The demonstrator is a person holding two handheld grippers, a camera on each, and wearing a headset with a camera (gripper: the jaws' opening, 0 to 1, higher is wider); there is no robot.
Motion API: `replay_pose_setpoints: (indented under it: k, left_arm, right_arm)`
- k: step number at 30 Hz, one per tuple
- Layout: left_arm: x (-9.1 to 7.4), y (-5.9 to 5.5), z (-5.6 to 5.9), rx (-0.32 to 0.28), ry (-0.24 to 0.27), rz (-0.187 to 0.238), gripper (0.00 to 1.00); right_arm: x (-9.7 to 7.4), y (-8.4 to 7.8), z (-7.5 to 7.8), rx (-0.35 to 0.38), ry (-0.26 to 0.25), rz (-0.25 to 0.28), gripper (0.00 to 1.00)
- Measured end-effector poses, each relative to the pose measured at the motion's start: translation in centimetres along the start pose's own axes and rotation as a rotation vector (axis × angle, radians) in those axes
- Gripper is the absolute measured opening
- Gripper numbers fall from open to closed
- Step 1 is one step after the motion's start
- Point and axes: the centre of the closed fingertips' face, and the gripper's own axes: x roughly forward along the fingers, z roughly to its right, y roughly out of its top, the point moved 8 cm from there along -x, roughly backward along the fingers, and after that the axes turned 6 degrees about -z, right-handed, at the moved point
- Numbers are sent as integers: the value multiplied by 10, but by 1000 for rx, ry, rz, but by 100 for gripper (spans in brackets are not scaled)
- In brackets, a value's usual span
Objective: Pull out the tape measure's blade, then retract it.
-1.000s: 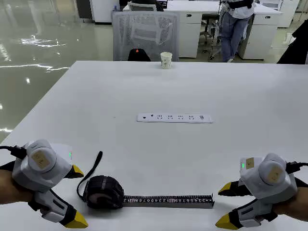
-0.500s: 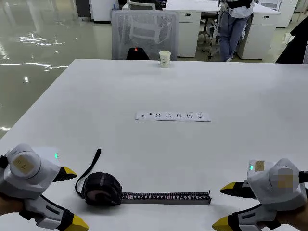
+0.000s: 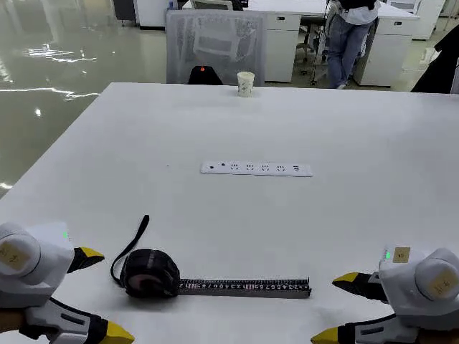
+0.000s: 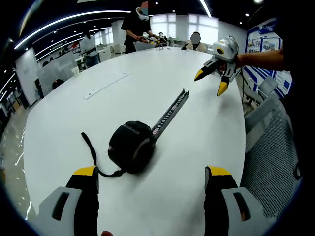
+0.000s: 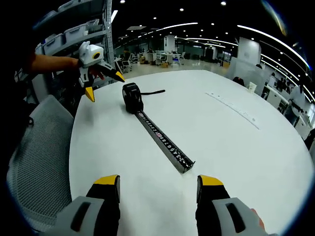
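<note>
**A:** Head view first. Where's the tape measure?

**B:** The tape measure (image 3: 149,273) lies on the white table (image 3: 323,122), near its close edge. Its blade (image 3: 244,288) is out, flat on the top and running toward 3 o'clock. The black strap (image 3: 130,246) trails off toward 11 o'clock.

**A:** And the grippers?

**B:** The left gripper (image 3: 104,294) is at 9 o'clock from the case, with its yellow-tipped jaws spread and nothing between them. It's near the strap but not touching. The right gripper (image 3: 333,307) is at 3 o'clock, just past the blade's end. Its jaws are also apart and empty.

**A:** Anything further up the table?

**B:** There's a white power strip (image 3: 256,169) at 12 o'clock from the blade, mid-table. A paper cup (image 3: 246,83) stands at the far edge, with a mesh chair (image 3: 215,43) behind it. A person (image 3: 348,36) stands at about 1 o'clock.

**A:** Left gripper view?

**B:** Its own jaws rise wide apart, holding nothing. The case sits just ahead between them, a touch toward 11 o'clock. The blade runs away toward 1 o'clock, and the right gripper hangs beyond its far end, jaws parted.

**A:** Right gripper view?

**B:** It's much the same from the other end, jaws wide and gripping nothing. The blade's hook (image 5: 187,167) lies just ahead at 12 o'clock, clear of both tips. The blade runs back toward 11 o'clock to the case. The left gripper is at 10 o'clock past it, held over the table's edge.
</note>
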Motion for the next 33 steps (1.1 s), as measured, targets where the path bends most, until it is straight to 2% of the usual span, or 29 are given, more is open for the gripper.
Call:
replay_pose_setpoints:
  k: [10, 20, 26, 33]
  left_arm:
    - [-2, -9, 21, -68, 32, 43, 90]
    - [-7, -8, 30, -151, 89, 98, 91]
    - [-10, -12, 39, -205, 104, 117, 93]
    - [-14, -14, 49, -235, 130, 131, 95]
  right_arm:
    - [-5, 1, -15, 37, -31, 44, 66]
    - [-12, 2, -23, 86, -72, 87, 69]
    - [-13, -1, -29, 125, -89, 118, 72]
    - [-15, -1, -36, 146, -108, 137, 75]
